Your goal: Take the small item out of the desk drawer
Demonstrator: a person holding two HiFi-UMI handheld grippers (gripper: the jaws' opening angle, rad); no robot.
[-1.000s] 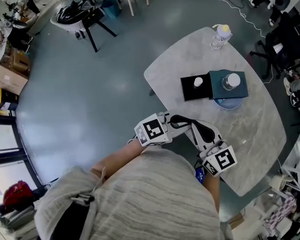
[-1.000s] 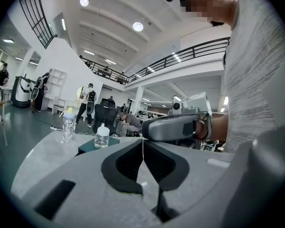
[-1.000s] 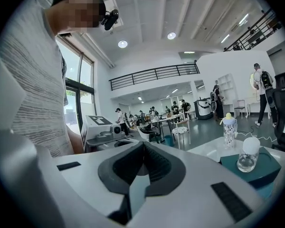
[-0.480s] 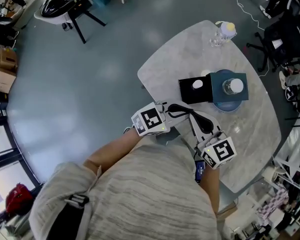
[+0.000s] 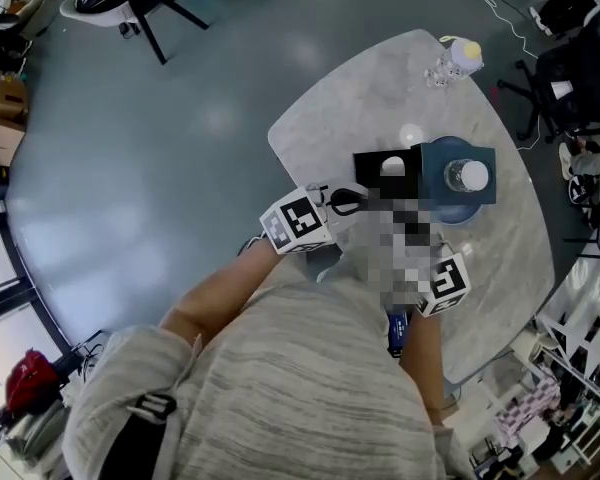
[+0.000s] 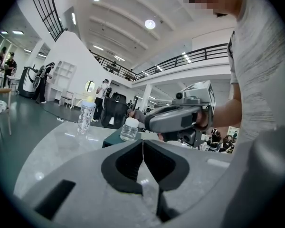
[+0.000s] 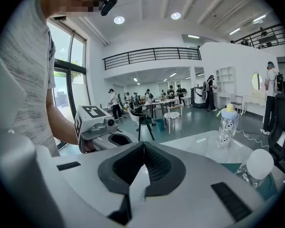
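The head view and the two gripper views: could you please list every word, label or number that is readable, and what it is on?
No readable text in any view.
Two white marker cubes: black square patterns only, no letters or numbers.
Clear spotted bottle with yellow cap: dots only; any print is too small to read.

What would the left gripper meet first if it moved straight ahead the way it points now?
Probably the dark box with the small bottle on it; the left gripper is shut and aims there. The right gripper lies just right of that line; depth is unclear.
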